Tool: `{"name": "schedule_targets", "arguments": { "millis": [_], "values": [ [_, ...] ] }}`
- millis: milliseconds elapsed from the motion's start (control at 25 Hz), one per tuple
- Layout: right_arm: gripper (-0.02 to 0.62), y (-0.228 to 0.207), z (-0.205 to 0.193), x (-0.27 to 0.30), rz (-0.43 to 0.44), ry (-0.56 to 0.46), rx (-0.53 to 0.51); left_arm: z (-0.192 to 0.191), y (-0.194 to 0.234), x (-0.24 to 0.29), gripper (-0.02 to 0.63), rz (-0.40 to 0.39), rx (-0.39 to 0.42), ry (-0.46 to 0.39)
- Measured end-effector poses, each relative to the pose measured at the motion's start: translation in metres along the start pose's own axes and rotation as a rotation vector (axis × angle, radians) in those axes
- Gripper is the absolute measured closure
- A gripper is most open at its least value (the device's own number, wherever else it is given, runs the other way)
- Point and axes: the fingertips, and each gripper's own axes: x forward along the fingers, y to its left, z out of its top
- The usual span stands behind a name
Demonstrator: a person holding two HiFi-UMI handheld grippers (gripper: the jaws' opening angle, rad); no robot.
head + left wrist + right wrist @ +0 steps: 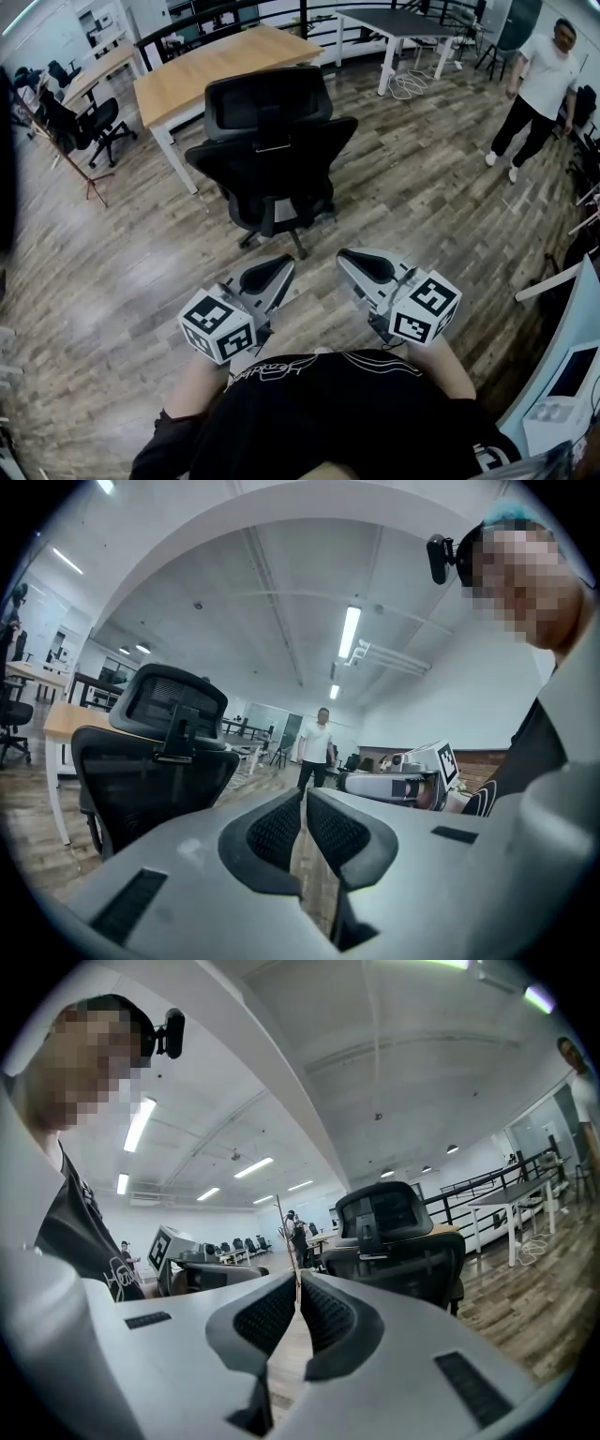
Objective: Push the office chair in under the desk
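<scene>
A black office chair (272, 155) stands on the wood-plank floor (112, 272) with its back toward the camera wearer, just in front of a light wooden desk (187, 80) (whether its seat reaches under the desktop is hard to tell from above). The left gripper (284, 265) and the right gripper (347, 258) are side by side, short of the chair's back, each with jaws pressed together on nothing. A person in a white shirt (544, 75) is far off at the right.
</scene>
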Motion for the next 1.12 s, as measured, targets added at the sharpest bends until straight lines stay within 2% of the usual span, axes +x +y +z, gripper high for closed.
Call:
{"name": "schedule_targets", "arguments": {
  "millis": [280, 560, 800, 1000, 1120],
  "values": [
    [0.552, -0.049, 0.01, -0.019, -0.014, 0.005, -0.038, 0.004, 0.001, 0.041, 0.597, 0.064, 0.041, 0.007],
    [0.533, -0.087, 0.015, -0.012, -0.07, 0.029, -0.105, 0.0, 0.033, 0.048, 0.577, 0.162, 0.092, 0.03],
    [0.46, -0.125, 0.017, 0.022, -0.091, 0.081, -0.165, 0.005, 0.093, 0.053, 0.501, 0.231, 0.104, 0.043],
    [0.412, -0.169, 0.025, 0.055, -0.099, 0.09, -0.116, 0.017, 0.159, 0.058, 0.426, 0.299, 0.117, 0.056],
    [0.374, -0.2, 0.032, 0.075, -0.135, 0.11, -0.151, 0.025, 0.201, 0.059, 0.368, 0.341, 0.147, 0.081]
  ]
}}
